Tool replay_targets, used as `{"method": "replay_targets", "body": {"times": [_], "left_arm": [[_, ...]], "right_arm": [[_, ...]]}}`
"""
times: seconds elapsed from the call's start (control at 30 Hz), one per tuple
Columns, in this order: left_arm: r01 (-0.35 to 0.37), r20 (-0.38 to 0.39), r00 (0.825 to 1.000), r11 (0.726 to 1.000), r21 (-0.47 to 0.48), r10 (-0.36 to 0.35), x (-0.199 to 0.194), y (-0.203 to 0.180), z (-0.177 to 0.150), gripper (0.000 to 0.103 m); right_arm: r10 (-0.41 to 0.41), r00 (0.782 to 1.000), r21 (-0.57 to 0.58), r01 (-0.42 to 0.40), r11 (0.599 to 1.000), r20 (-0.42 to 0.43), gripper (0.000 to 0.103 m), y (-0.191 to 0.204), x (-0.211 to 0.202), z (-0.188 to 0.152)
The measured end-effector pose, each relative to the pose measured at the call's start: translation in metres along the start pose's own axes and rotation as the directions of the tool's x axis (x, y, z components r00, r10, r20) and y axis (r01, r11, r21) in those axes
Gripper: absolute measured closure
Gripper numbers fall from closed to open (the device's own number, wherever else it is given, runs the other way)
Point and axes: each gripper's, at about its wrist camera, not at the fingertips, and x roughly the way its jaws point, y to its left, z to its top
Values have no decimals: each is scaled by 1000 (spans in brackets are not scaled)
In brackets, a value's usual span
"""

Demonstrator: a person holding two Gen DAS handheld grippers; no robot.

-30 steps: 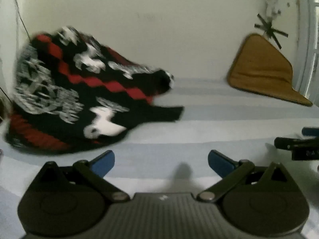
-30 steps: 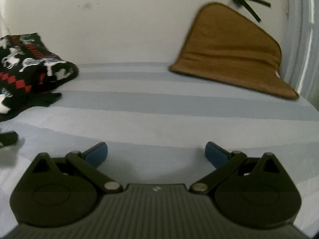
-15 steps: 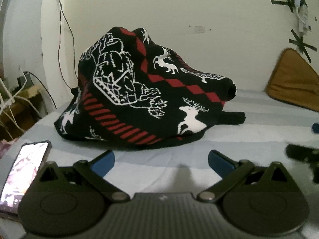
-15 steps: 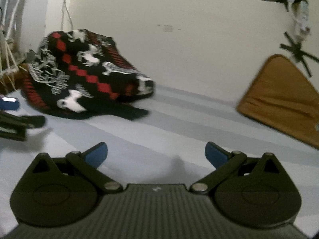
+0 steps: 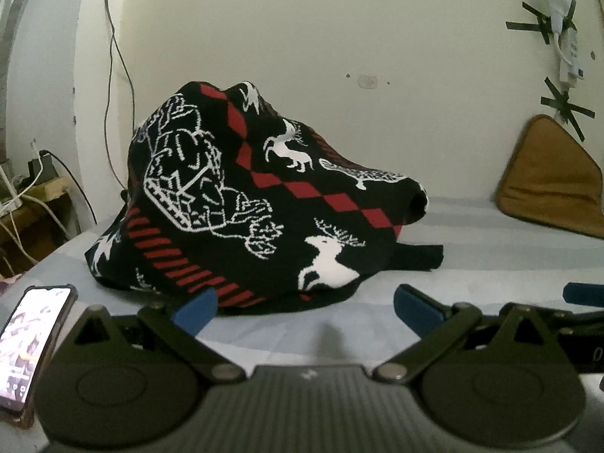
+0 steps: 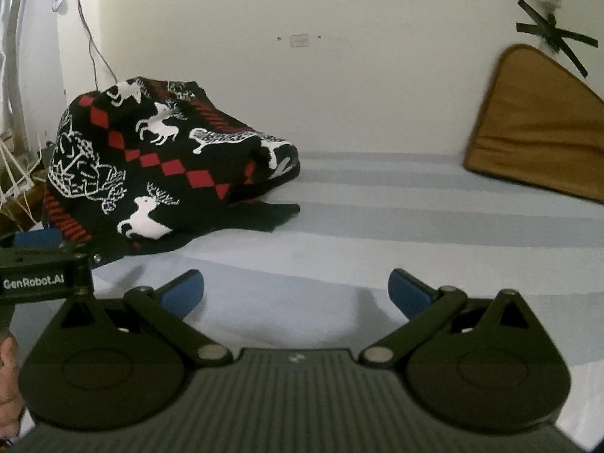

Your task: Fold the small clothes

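Sweater (image 5: 264,204) first: a black knit with red diamonds and white deer is seen heaped in a rumpled mound on the striped bedsheet (image 5: 472,256), close against the cream wall (image 5: 339,30), toward the left end of the bed. A dark cuff or hem is trailed out flat on the sheet at its right side. Nothing about it is folded yet.

Left gripper (image 5: 304,307) is held low over the sheet, right in front of the mound, and its jaws are spread wide with nothing caught between them. One blue fingertip pad (image 5: 194,309) is seen just at the sweater's lower edge; whether it is touching the knit cannot be told. The other pad is kept over bare sheet.

Right gripper (image 6: 294,290) is seen further along to the right, over open sheet, its jaws likewise parted wide and nothing gripped. From this view the sweater (image 6: 162,162) is placed up and to the left, well apart from the blue pads, and the left gripper's body marked GenRobot.AI is caught at the frame's left edge, near the mound.

A lit phone (image 5: 32,347) is laid on the bed at the left, near the sweater. A brown cushion (image 6: 540,128) is propped against the wall at the far right, well apart from the garment. Black tape crosses (image 5: 562,104) are stuck on the wall above it.
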Motion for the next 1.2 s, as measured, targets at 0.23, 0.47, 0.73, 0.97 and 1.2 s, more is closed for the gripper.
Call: {"method": "replay_targets", "body": {"times": [0.23,0.47,0.73,0.97,1.2], "left_arm": [[-3,24,1000,1000,-6,3,-6,1,0,0],[-11,10,1000,998,66,11,-4,-9,-1,0],[-3,-26,1000,998,65,4,2,-7,-1,0],[6,-49,999,999,41,-4,5,-3,0,0],[15,-70,997,1000,26,-14,8,-1,0,0]], "right_arm": [[9,1000,-18,-9,1000,23,0,1,-5,-1],[34,999,-19,-33,999,31,0,-5,-9,1],[49,998,25,-50,998,26,0,-12,-9,1],[57,998,36,-58,998,25,0,-14,-10,0],[68,998,40,-69,997,17,0,-15,-10,1]]}}
